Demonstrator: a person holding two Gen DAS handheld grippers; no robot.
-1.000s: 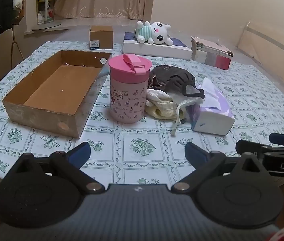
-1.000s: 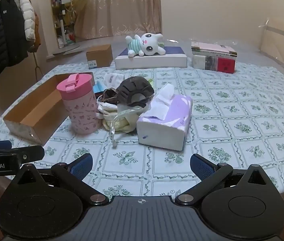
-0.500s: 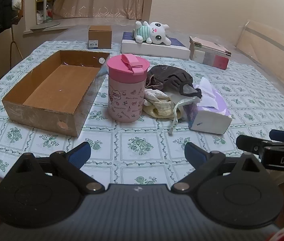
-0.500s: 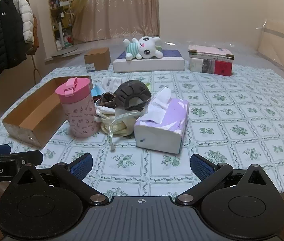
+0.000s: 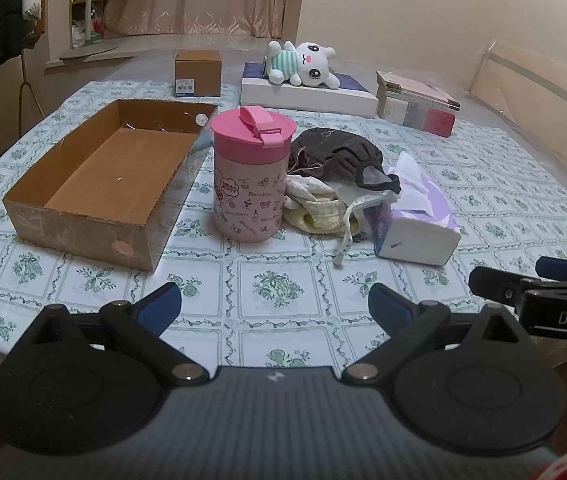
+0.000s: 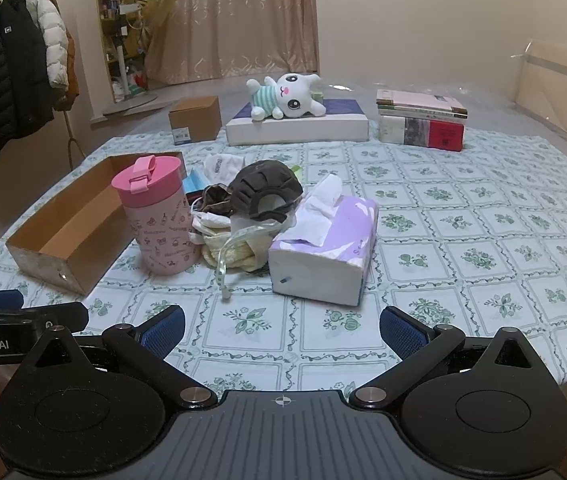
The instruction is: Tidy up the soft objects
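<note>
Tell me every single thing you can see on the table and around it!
Open brown cardboard box: one, table's left side, empty.
Pink lidded plastic cup: one, upright, right of that box.
Pile of soft cloth things: dark brown, cream and white, between cup and tissues.
Purple-and-white tissue pack: one, right of the pile.
White plush bunny in a striped shirt: one, lying on a flat white box at the far edge.
Small closed cardboard carton: one, far left.
Stack of books: far right.
Green-patterned tablecloth: covers the table.
Dark and white jackets: hanging, left.
Left gripper: jaws open, empty.
Right gripper: jaws open, empty.
</note>
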